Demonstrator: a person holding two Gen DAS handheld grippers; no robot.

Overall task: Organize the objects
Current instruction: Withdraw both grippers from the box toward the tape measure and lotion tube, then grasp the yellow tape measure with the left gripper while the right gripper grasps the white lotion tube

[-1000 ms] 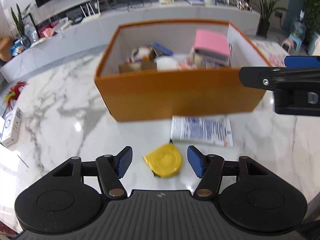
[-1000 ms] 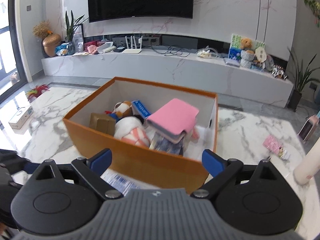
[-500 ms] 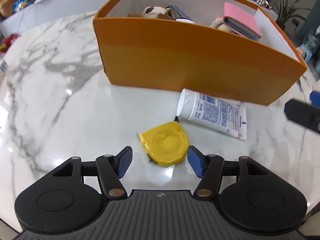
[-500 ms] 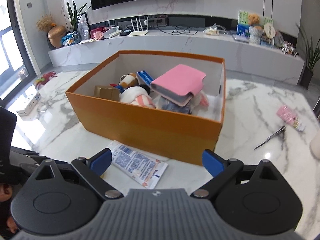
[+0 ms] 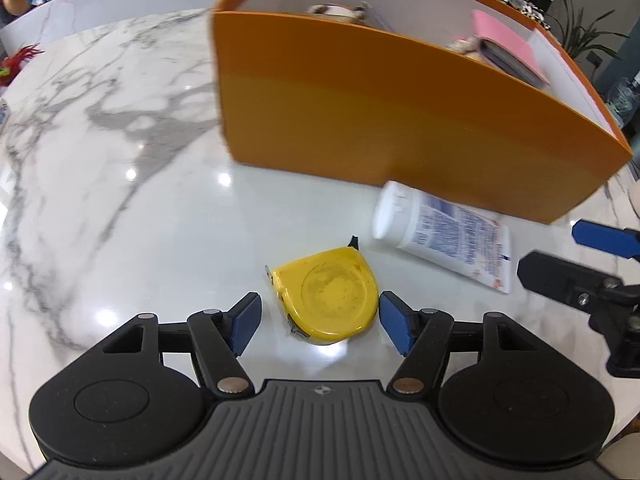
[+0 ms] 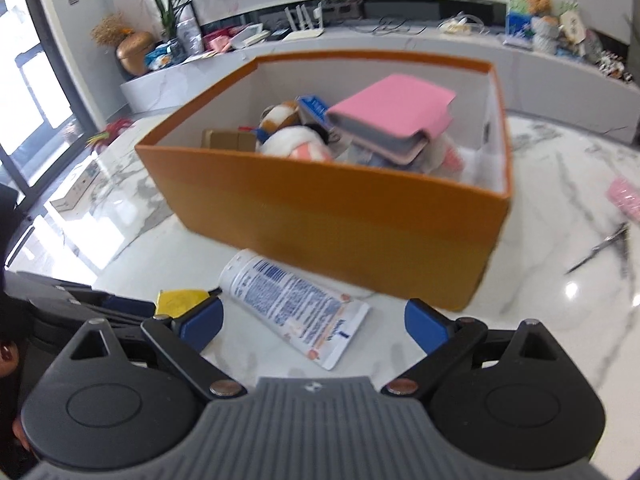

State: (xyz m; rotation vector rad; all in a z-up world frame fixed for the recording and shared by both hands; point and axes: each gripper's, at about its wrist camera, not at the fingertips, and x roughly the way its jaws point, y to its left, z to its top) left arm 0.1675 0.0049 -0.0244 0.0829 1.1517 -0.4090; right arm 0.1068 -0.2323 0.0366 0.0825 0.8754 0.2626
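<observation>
Straddling a yellow tape measure, the left tongs pointed steeply down at a white marble counter; their blue pads had just been opening and stood apart on either side of the yellow case, with a gap showing at each pad, so nothing was gripped. The tape measure lay flat, its round face worn and scuffed, with no legible brand. Just beyond it and to the right lay a white tube on its side, cap end toward the tape measure and flat crimped end toward the right tongs. The tube was covered in blocks of small blue print, too fine and blurred to read; a dark blue mark near the crimped end could not be made out either. The right tongs were spread wide and empty, hovering over the crimped end of the tube without touching it. Behind the tube, almost against it, stood an open orange box with a white interior. Inside it sat a pink wallet-like case on top of a heap, a soft toy, a small brown carton and a blue packet with white lettering that stayed illegible. To the far right on the counter lay small scissors and a pink packet, well apart from the box.
</observation>
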